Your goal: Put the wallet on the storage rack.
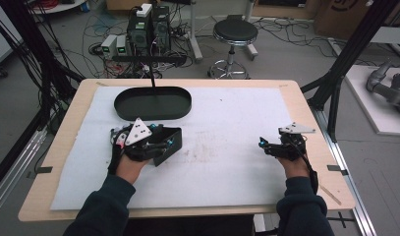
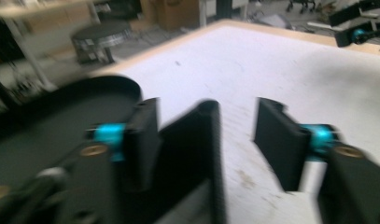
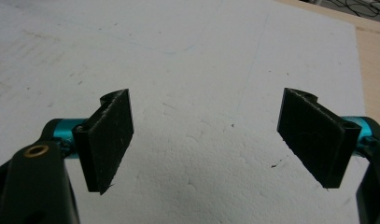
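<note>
High view: left hand-held gripper w/ jaws spread astride black box wall, near oval tray; right hand-held gripper spread, empty, over bench.

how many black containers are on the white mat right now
2. The oval black tray lies at the far left of the mat. The small black box sits just in front of it, at the left gripper, one wall between its open jaws.

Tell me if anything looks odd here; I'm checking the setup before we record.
Only the white mat: brownish smudges stain its middle. The black oval tray sits flat, and the small black box sits at the left gripper.
</note>
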`<state>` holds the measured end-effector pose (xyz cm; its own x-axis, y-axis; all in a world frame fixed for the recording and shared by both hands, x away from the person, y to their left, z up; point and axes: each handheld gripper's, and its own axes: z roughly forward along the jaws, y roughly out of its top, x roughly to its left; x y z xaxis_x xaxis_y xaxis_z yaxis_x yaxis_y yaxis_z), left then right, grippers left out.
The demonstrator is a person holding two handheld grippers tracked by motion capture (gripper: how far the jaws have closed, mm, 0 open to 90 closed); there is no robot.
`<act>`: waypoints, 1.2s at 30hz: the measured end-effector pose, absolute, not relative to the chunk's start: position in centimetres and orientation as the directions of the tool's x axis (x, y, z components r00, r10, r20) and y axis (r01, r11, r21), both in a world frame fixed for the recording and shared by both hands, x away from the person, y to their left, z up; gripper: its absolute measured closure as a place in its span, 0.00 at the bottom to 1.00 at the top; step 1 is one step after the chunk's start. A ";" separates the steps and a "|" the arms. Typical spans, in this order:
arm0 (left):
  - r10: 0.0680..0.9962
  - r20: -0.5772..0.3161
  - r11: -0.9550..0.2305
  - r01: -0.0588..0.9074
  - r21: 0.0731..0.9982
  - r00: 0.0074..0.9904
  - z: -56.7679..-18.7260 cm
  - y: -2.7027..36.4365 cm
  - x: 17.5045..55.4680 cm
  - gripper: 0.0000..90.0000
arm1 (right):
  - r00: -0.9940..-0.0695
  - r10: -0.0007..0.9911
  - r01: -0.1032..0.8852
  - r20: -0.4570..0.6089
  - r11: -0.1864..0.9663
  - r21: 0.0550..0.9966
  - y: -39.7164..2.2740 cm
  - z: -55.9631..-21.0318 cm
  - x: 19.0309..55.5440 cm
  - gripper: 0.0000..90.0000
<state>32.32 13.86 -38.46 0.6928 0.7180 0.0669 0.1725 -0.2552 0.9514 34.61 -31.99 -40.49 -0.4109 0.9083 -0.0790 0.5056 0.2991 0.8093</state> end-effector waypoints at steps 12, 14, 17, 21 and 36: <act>0.696 0.217 -0.391 0.107 0.914 0.685 -38.8 14.3 34.0 0.20 | -0.419 0.905 0.508 -0.078 0.305 0.805 -31.8 -40.5 34.7 0.21; 0.686 0.220 -0.405 0.112 0.907 0.694 -38.7 14.5 34.5 0.20 | -0.422 0.903 0.507 -0.082 0.310 0.804 -31.8 -40.5 34.7 0.21; 0.682 0.182 -0.402 0.155 0.902 0.708 -39.0 14.7 35.4 0.20 | -0.425 0.902 0.508 -0.079 0.310 0.804 -31.7 -40.6 34.7 0.21; 0.679 0.156 -0.418 0.204 0.885 0.717 -39.5 14.9 36.0 0.21 | -0.426 0.901 0.509 -0.080 0.312 0.802 -31.8 -40.6 34.7 0.21; 0.633 0.098 -0.433 0.245 0.868 0.768 -39.0 16.5 35.1 0.75 | -0.425 0.902 0.511 -0.075 0.308 0.803 -31.9 -40.5 34.7 0.21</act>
<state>35.13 16.46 -38.97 0.7683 0.6325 0.0984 0.2450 -0.4325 0.8677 34.72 -31.85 -40.55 -0.4250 0.9021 -0.0752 0.5109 0.3076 0.8027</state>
